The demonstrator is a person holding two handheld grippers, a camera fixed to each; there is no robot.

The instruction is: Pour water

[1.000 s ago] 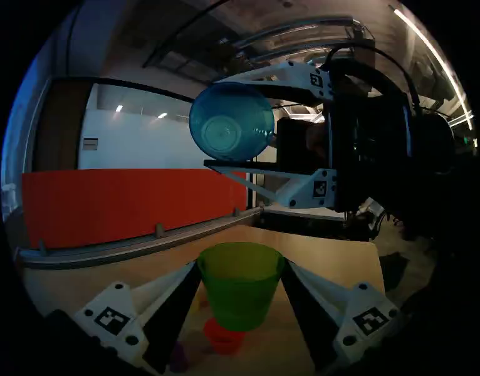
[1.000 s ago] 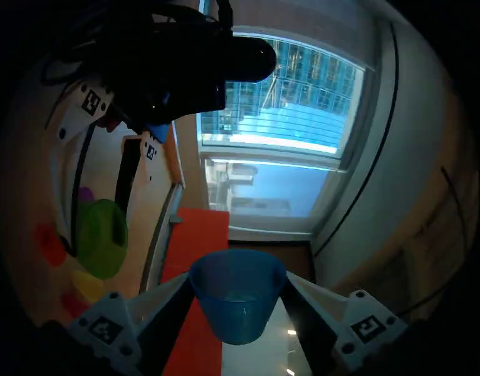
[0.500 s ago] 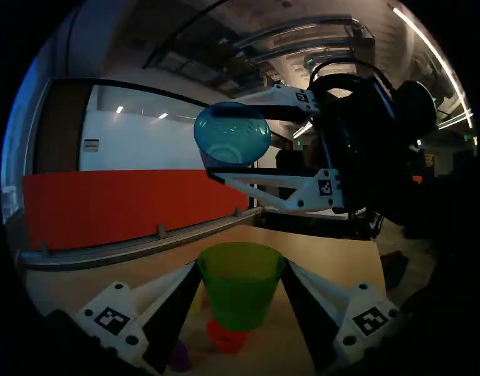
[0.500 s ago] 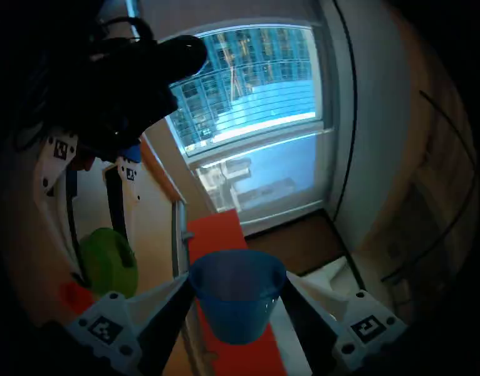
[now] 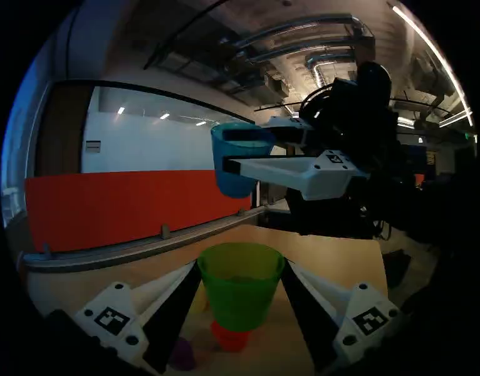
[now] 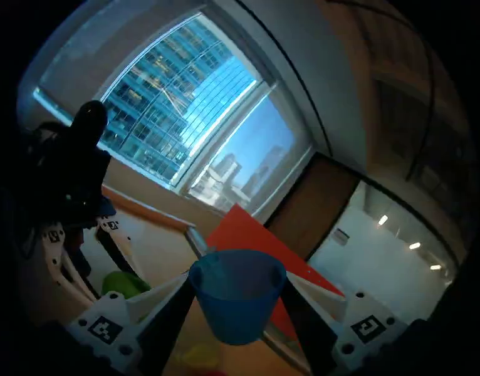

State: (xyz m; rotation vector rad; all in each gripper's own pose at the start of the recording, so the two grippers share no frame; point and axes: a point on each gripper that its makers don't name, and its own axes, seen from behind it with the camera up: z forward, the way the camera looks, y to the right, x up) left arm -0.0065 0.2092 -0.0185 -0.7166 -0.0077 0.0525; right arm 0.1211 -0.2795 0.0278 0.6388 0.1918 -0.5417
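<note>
Here, the left gripper has its fingers closed on the green cup, held upright over the counter (a red cup and a purple cup sit below it). The right gripper has its fingers clamped on the blue cup, upright in the air, higher than the green cup and beyond it. Water in either cup: cannot tell.

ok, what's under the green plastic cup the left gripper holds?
A small red cup on the wooden table, just below the green plastic cup; its top is covered. A purple object sits beside.
</note>
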